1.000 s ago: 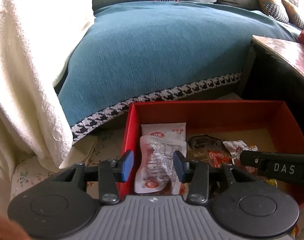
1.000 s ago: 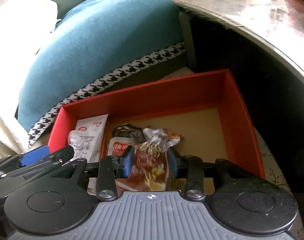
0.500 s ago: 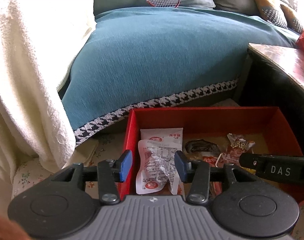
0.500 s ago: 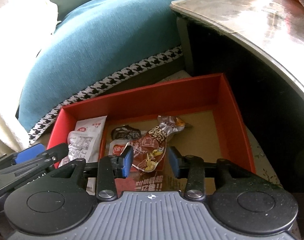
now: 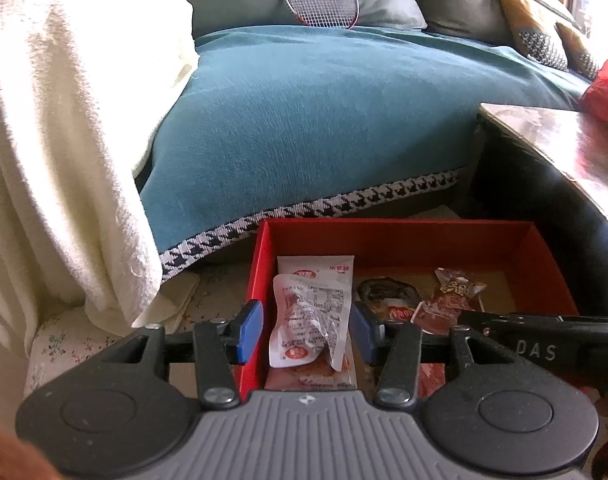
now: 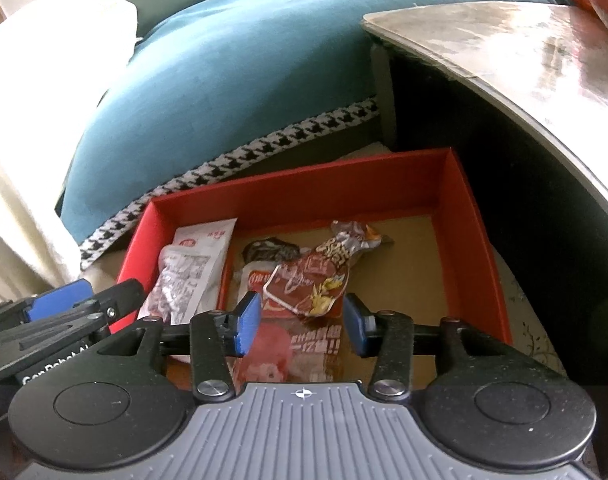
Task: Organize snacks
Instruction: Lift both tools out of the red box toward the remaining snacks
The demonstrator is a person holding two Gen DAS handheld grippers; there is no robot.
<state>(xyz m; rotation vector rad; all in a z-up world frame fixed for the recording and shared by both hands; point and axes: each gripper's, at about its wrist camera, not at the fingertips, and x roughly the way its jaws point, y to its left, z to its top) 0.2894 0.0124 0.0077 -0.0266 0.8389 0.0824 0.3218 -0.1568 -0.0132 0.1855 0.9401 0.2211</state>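
Right wrist view: right hand-held gripper (image 6: pixel 299 322) has just been opening; its blue pads stand clear of the brown snack packet (image 6: pixel 310 280) lying in the red box (image 6: pixel 470 240).
Left hand-held gripper (image 5: pixel 306 334): jaws apart, just opened a little, nothing pinched; white snack packet (image 5: pixel 312 312) lies below, against the box's left wall.
Box: on the floor beside the teal blanket (image 5: pixel 324 128).

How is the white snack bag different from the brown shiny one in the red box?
The white packet is pale and crumpled, by the box's left wall; the brown packet is dark and glossy with a twisted end, nearer the middle. Both lie loose in the red box, gripped by no tongs.
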